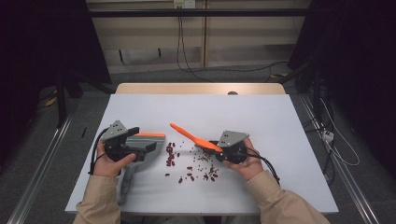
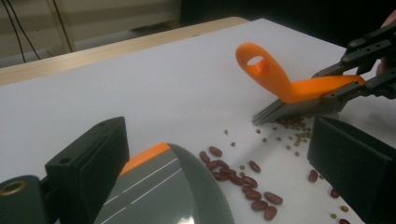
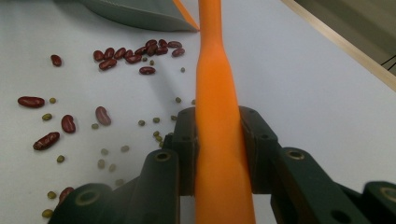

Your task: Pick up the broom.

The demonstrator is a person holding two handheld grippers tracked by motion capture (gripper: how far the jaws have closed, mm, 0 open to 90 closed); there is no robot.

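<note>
Gripping an orange-handled brush (image 1: 189, 136), the right gripper (image 1: 215, 150) has its jaws closed on the handle; in the right gripper view the handle (image 3: 219, 140) runs straight up between the two black pads. The brush's grey bristles (image 2: 285, 111) rest on the table amid small green beans (image 2: 295, 125), with the looped handle end raised toward the table's middle. The left gripper (image 1: 144, 150) holds a grey dustpan (image 1: 150, 148) with an orange lip, lying flat on the surface left of the spill; whether its jaws press on the pan I cannot tell. Red kidney beans (image 1: 171, 154) lie scattered between pan and brush and toward the near edge. Everything sits on a white tabletop (image 1: 261, 116) with a wooden strip (image 1: 201, 88) along its far edge. Beyond it are a grey floor with trailing cables (image 1: 187, 65), pale wall panels, and dark curtains at both sides.
</note>
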